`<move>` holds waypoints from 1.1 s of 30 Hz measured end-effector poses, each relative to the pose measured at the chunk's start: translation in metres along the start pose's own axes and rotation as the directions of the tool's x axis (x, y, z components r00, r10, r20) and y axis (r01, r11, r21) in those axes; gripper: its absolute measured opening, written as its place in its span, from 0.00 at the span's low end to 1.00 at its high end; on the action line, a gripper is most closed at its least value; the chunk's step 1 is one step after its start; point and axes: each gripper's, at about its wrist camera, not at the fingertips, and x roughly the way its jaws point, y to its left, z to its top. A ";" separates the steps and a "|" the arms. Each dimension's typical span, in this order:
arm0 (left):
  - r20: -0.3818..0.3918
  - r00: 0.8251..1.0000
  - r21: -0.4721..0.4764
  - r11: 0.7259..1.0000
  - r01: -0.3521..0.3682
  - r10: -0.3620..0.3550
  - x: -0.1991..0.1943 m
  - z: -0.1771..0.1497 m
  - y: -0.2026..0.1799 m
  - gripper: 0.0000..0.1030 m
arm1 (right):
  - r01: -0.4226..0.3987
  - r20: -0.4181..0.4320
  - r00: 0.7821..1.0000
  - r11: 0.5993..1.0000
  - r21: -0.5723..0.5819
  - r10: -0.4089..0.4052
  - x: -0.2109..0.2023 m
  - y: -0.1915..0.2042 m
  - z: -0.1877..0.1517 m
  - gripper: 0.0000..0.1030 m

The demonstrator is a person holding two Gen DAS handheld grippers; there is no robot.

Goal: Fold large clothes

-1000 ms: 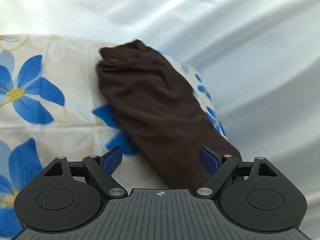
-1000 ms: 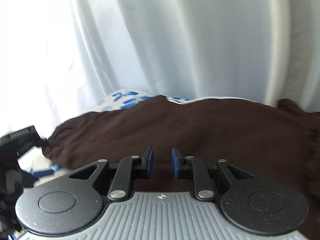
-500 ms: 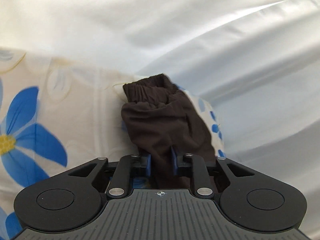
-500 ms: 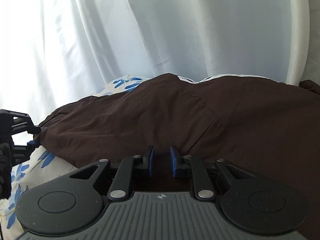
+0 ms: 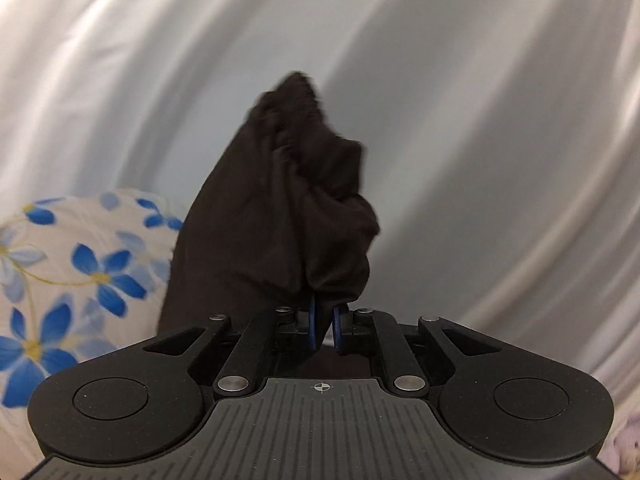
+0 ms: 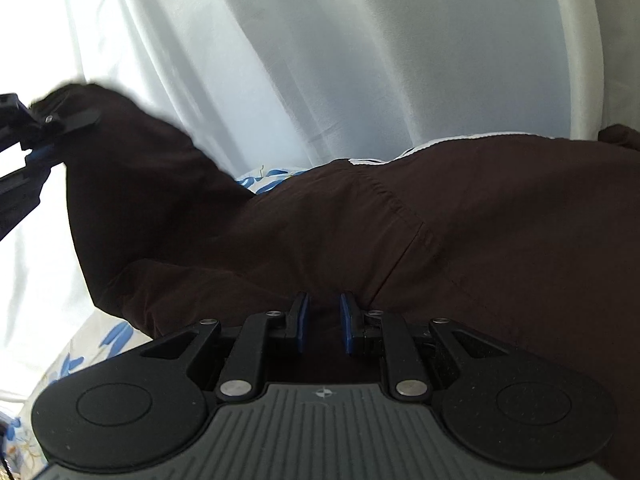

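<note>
A dark brown garment (image 6: 460,240) lies spread over a floral sheet. In the left wrist view its sleeve (image 5: 280,208) stands up bunched from my left gripper (image 5: 323,314), which is shut on the cloth near the cuff. The right wrist view shows that same sleeve (image 6: 132,192) raised at the far left, with the left gripper (image 6: 50,148) clamped on its end. My right gripper (image 6: 323,316) sits low on the garment's body beside a seam. Its blue pads stand narrowly apart with dark cloth filling the gap between them.
A cream sheet with blue flowers (image 5: 80,276) covers the surface under the garment and shows at the lower left (image 6: 96,344). White curtain folds (image 6: 320,60) hang close behind. A white upright tube (image 6: 580,48) stands at the right.
My left gripper shut on the sleeve end and lifted it off the sheet, rolling as it rose. The right gripper sank a little closer to the garment, its jaws unchanged.
</note>
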 end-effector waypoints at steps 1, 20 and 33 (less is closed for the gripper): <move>-0.042 0.999 0.031 1.000 0.001 0.000 0.010 -0.014 -0.009 0.10 | -0.013 0.002 1.000 1.000 0.021 0.013 -0.001 -0.003 0.000 0.16; -0.209 0.969 0.125 0.987 -0.104 0.129 0.044 -0.098 -0.015 0.12 | -0.382 0.198 0.915 0.602 0.701 0.350 -0.047 -0.118 0.009 0.71; -0.039 0.973 0.235 0.948 -0.214 0.229 -0.020 -0.116 -0.067 0.66 | -0.087 0.111 0.992 0.955 0.284 0.057 -0.088 -0.044 0.071 0.16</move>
